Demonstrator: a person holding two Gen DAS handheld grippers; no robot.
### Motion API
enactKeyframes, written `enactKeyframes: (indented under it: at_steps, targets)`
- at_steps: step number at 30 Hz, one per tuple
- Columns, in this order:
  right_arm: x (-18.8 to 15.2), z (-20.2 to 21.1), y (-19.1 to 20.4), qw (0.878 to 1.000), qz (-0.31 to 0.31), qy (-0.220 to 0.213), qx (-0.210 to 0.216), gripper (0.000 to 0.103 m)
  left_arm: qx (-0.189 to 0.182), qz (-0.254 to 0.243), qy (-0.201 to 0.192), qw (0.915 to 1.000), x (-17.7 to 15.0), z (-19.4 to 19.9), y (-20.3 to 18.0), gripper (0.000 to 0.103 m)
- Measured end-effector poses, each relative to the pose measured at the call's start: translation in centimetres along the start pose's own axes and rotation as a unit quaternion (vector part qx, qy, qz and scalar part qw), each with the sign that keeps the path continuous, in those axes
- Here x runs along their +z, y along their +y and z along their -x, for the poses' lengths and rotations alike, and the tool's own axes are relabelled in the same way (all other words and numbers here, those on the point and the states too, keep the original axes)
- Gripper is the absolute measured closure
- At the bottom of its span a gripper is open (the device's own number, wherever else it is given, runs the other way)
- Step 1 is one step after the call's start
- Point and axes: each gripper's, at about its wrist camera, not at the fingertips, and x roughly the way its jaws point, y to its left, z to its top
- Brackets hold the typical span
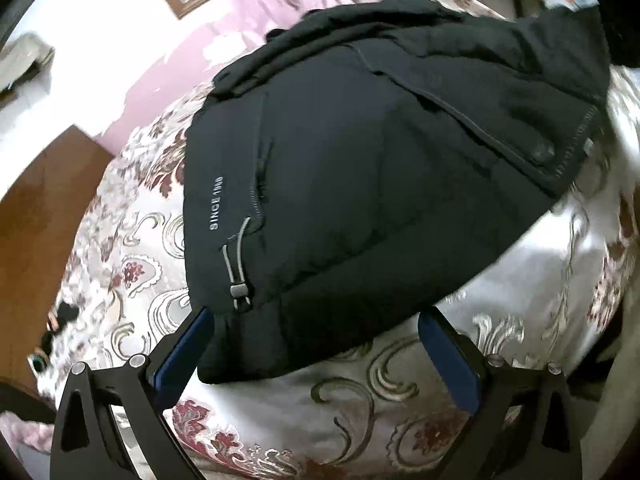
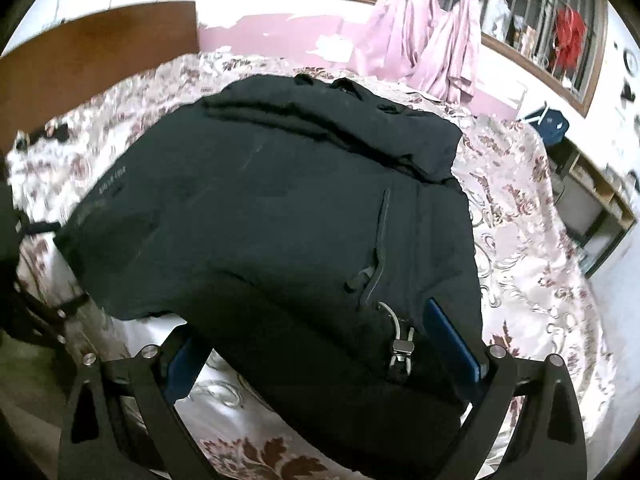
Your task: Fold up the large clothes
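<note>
Left wrist: jacket [image 1: 360, 184] lies on the bed [image 1: 400, 412], running up and right away from me. My left gripper [image 1: 316, 340] is spread wide around the near hem corner, not pinching.

Right wrist: my right gripper [image 2: 312, 344] is also wide, the jacket's [image 2: 260, 208] other hem corner bulging between the fingers, cord toggle [image 2: 402, 350] just inside. Right sits deeper over cloth, I judge; both must close before the hem lifts.

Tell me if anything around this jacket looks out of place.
The pink wall behind the bed has paint peeling in white patches. The black jacket lies bunched and skewed, not yet folded flat.
</note>
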Motion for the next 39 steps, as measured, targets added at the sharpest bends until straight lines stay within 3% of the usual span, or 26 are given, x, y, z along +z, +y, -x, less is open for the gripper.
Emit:
enactKeyframes:
  at_steps: [5, 21, 26, 31, 33, 36, 39]
  targets:
    - [1.6, -0.8, -2.0, 0.999, -0.028, -0.002, 0.016, 0.006, -0.034, 0.067, 0.005, 0.9972, 0.9, -0.6, 1.6, 0.0]
    - [3.5, -0.4, -1.4, 0.999, -0.032, -0.009, 0.009, 0.007, -0.046, 0.114, 0.001, 0.9924, 1.2, -1.6, 2.7, 0.001]
    - [3.6, -0.4, -1.3, 0.999, -0.034, -0.012, 0.007, 0.007, -0.063, 0.148, -0.023, 0.9867, 1.2, -1.1, 4.1, 0.017]
    - [3.5, -0.3, -1.3, 0.999, -0.036, -0.013, 0.005, 0.008, -0.053, 0.137, -0.062, 0.9872, 2.0, 0.1, 4.6, 0.036]
    - [3.5, -0.3, -1.4, 0.999, -0.036, -0.012, 0.013, 0.025, -0.05, 0.133, -0.076, 0.987, 2.5, 0.6, 4.7, 0.042]
    - [3.5, -0.2, -1.1, 0.999, -0.032, -0.013, 0.015, 0.042, -0.044, 0.125, -0.092, 0.9868, 3.8, 1.2, 4.9, 0.052]
    - [3.9, -0.1, -0.7, 0.999, -0.028, -0.023, 0.014, 0.056, -0.037, 0.123, -0.107, 0.9858, 5.3, 1.7, 5.3, 0.054]
